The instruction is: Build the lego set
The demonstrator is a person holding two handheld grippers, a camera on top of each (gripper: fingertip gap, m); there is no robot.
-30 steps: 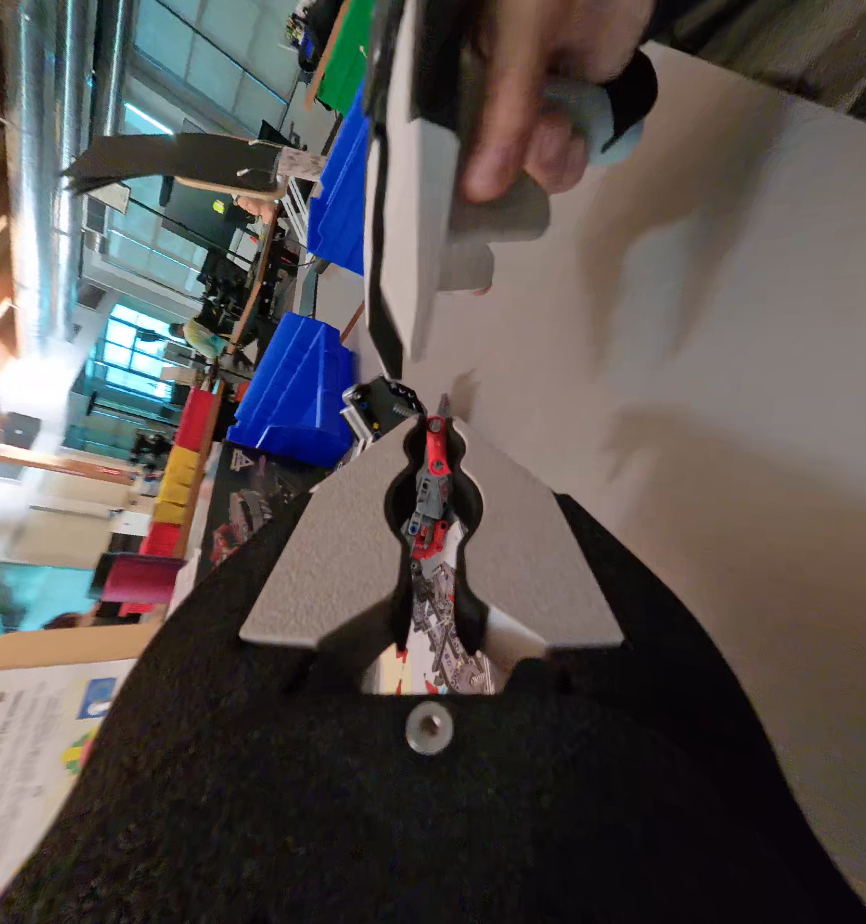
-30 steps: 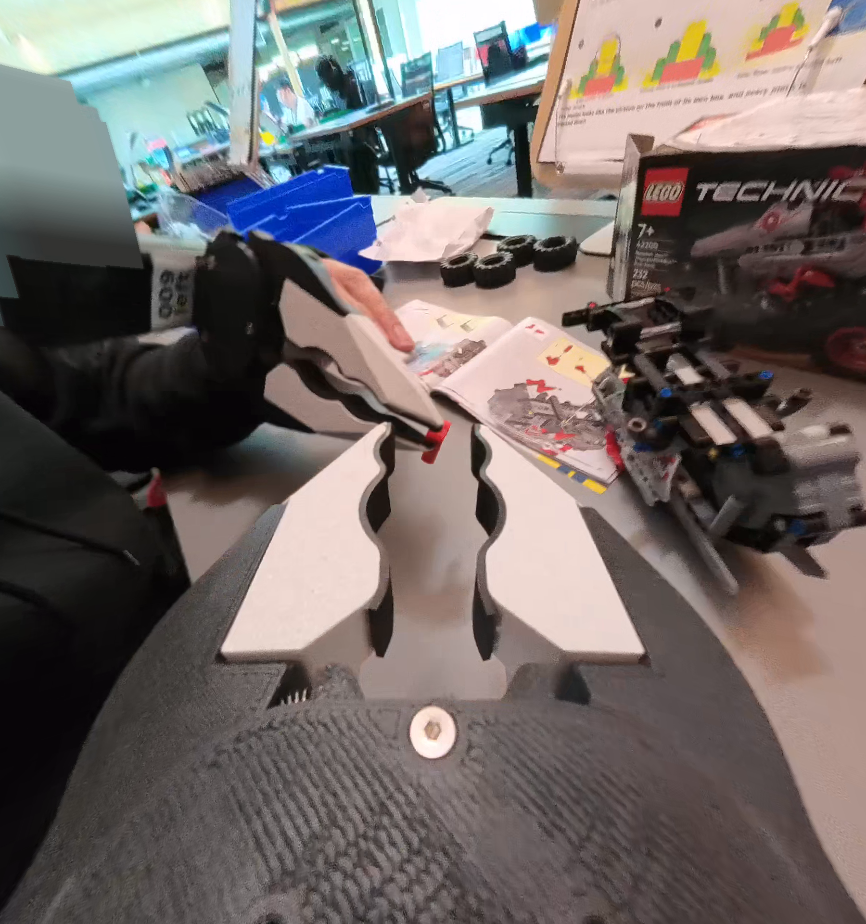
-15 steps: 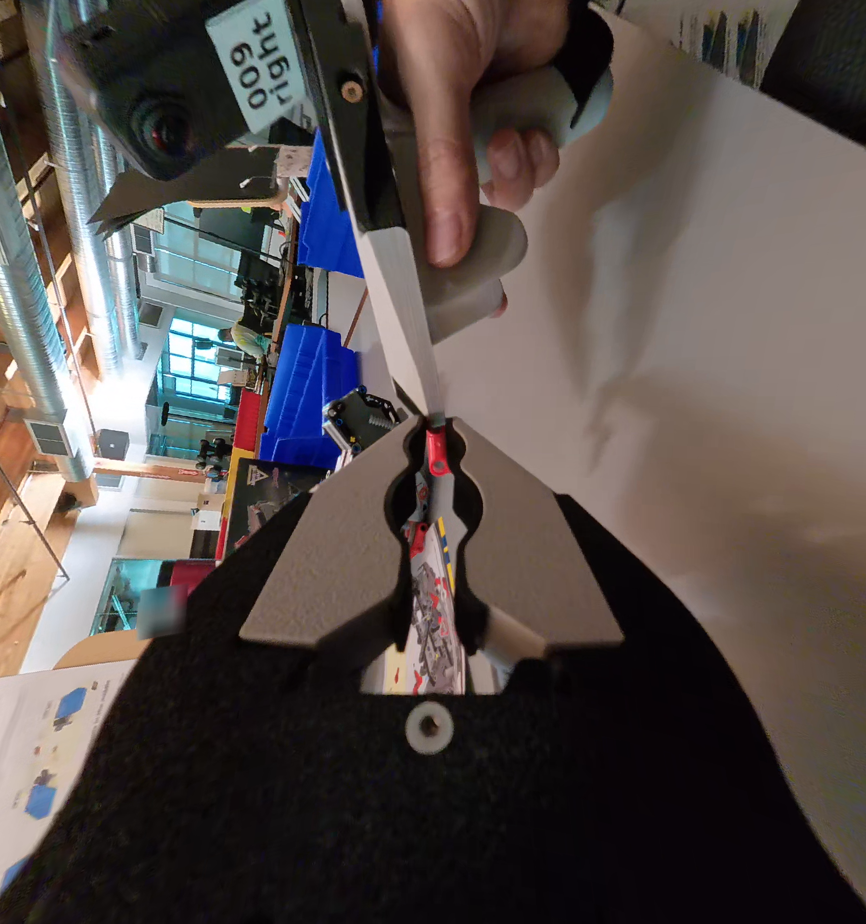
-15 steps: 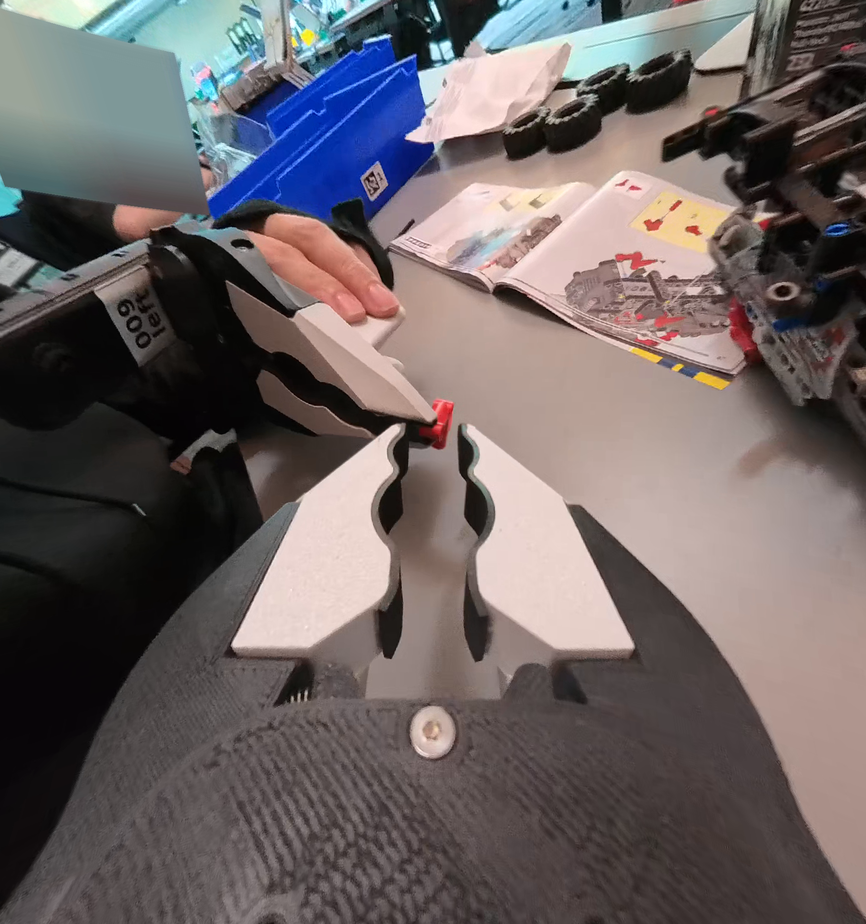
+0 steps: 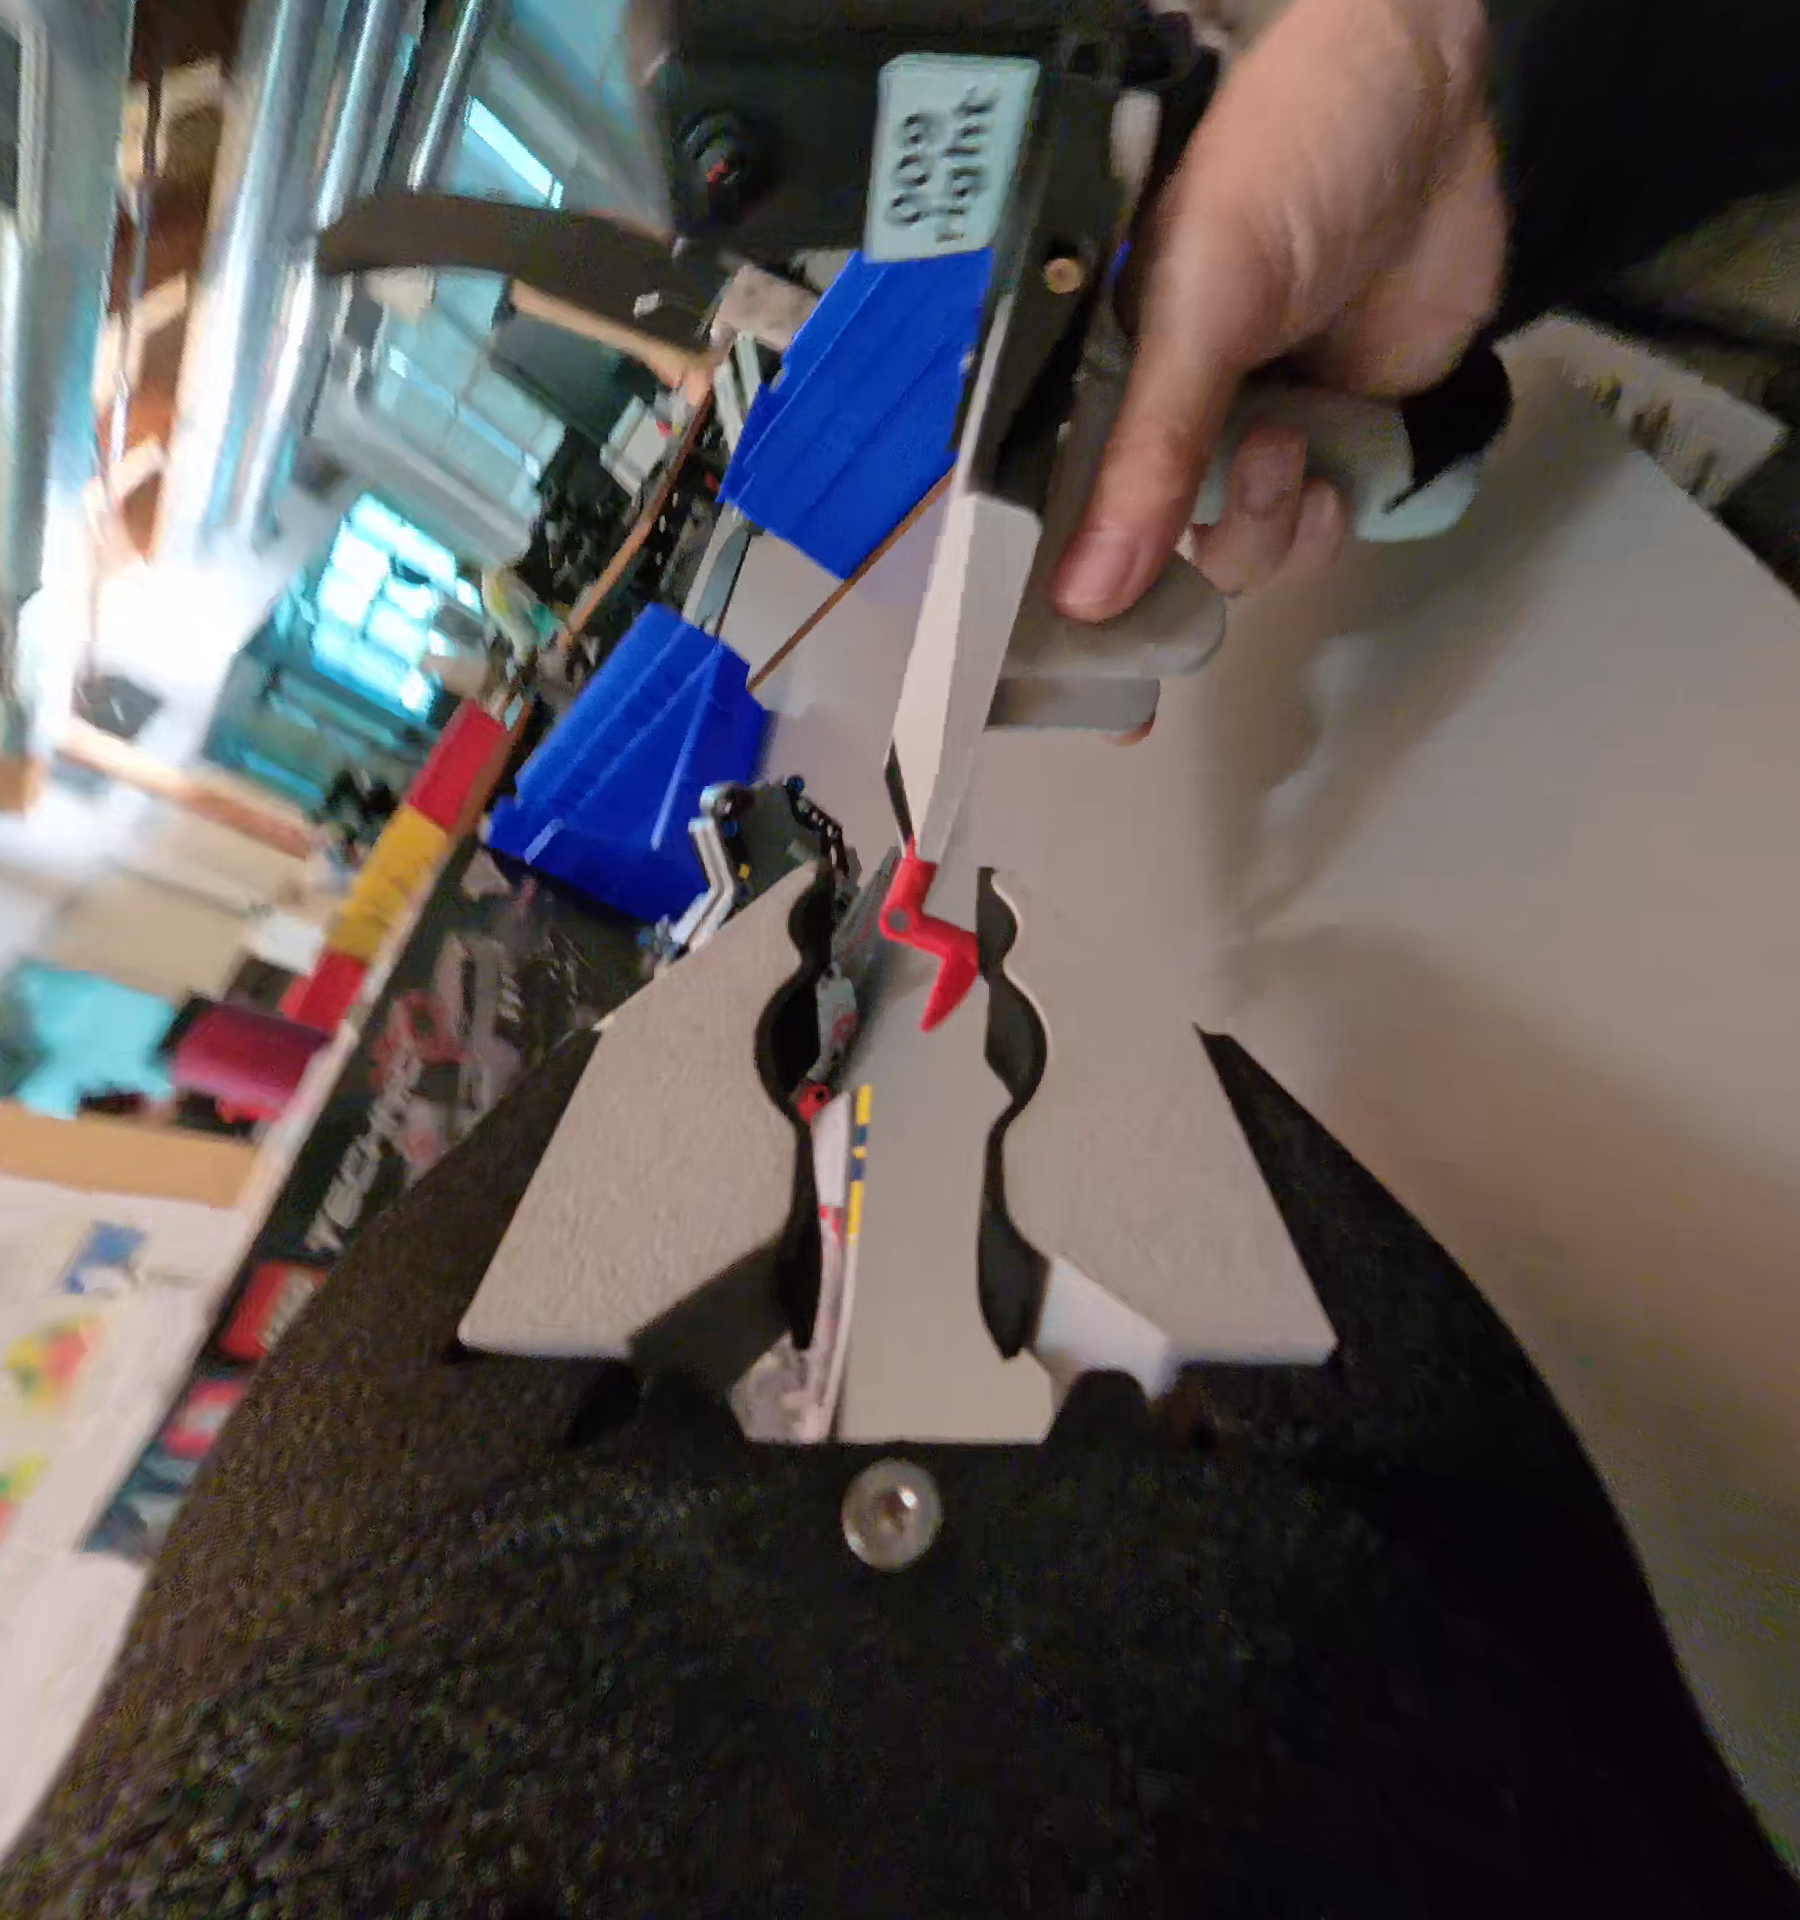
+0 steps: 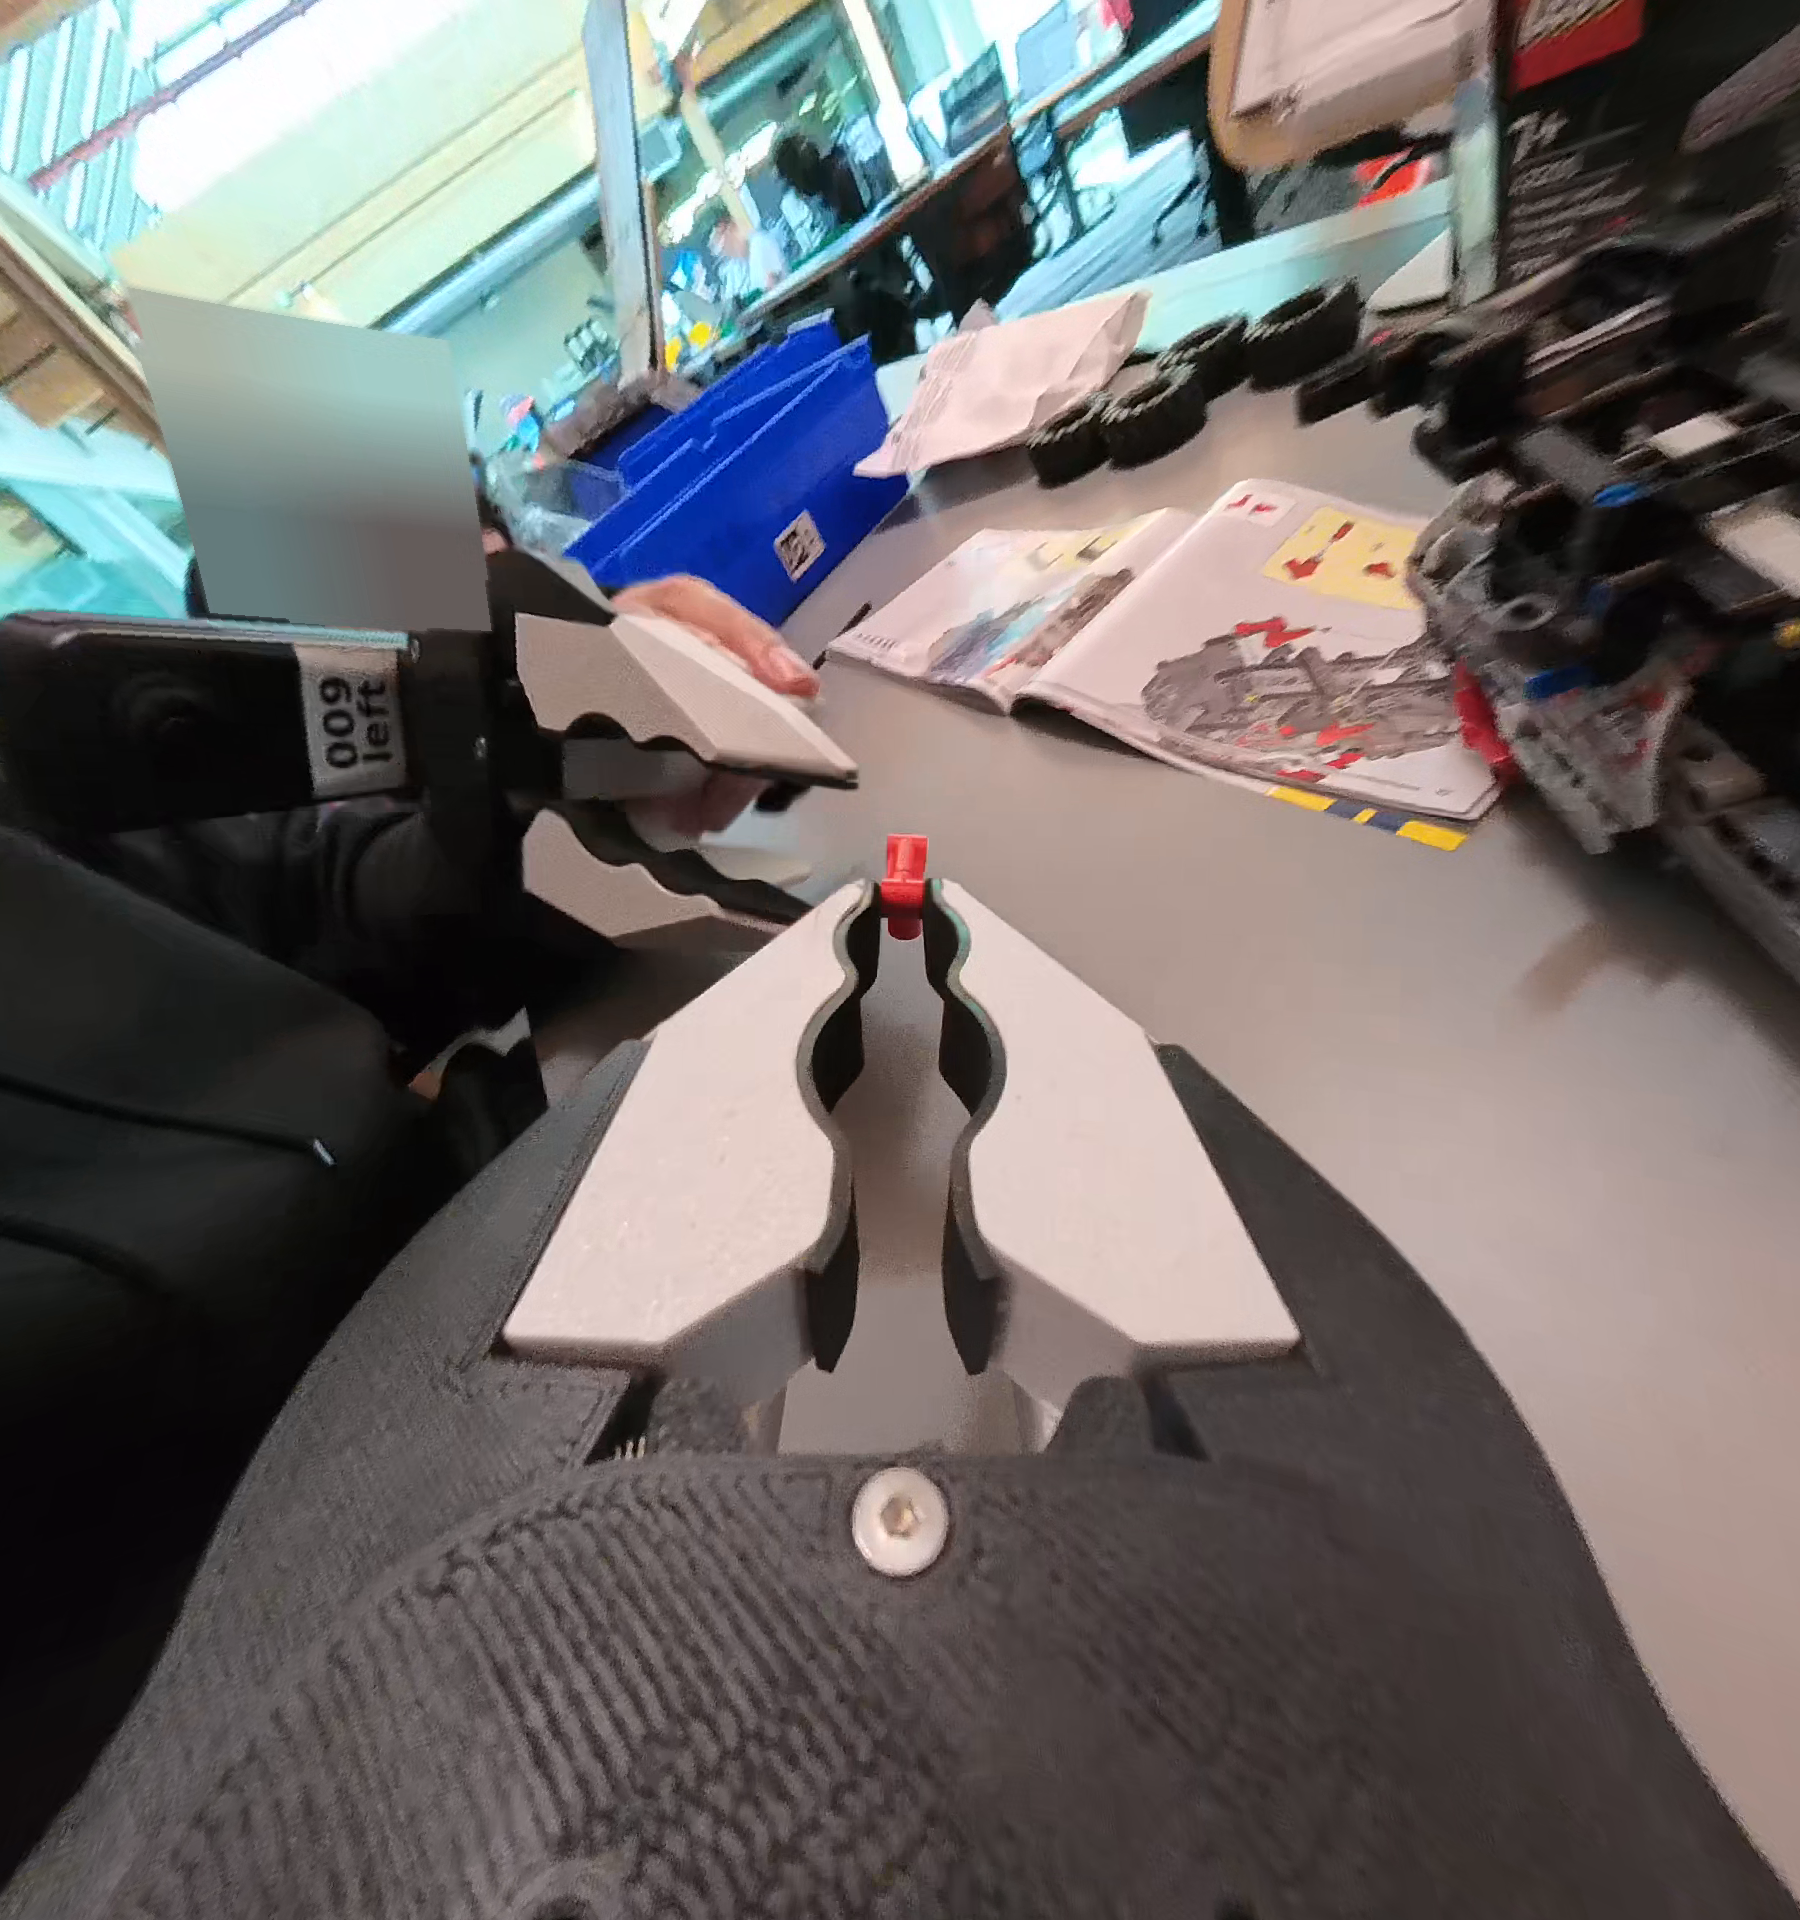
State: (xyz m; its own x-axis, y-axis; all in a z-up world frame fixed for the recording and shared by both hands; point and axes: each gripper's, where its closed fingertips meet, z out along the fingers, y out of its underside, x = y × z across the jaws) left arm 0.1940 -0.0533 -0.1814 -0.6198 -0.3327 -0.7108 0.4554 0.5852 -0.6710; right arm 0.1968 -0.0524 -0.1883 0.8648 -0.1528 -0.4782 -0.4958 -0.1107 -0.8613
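A small red lego piece (image 6: 901,883) is pinched in the tips of my right gripper (image 6: 901,899), which is shut on it above the grey table (image 6: 1343,1091). My left gripper (image 5: 896,883) is open and empty. In the left wrist view the red piece (image 5: 927,935) hangs from the right gripper's tip (image 5: 922,842), between my left fingers and touching neither. In the right wrist view the left gripper (image 6: 823,842) is just left of the piece, jaws apart. The partly built dark car model (image 6: 1623,623) stands at the right.
An open instruction booklet (image 6: 1187,634) lies beside the model. Black tyres (image 6: 1135,416) and a white paper bag (image 6: 1010,384) lie behind it. Blue bins (image 6: 740,478) stand at the back left, and the set's box (image 5: 387,1091) is behind the model. The grippers are tip to tip, or close to it.
My left gripper held the red piece and has opened and let it go. My right gripper has shut on the piece and now holds it.
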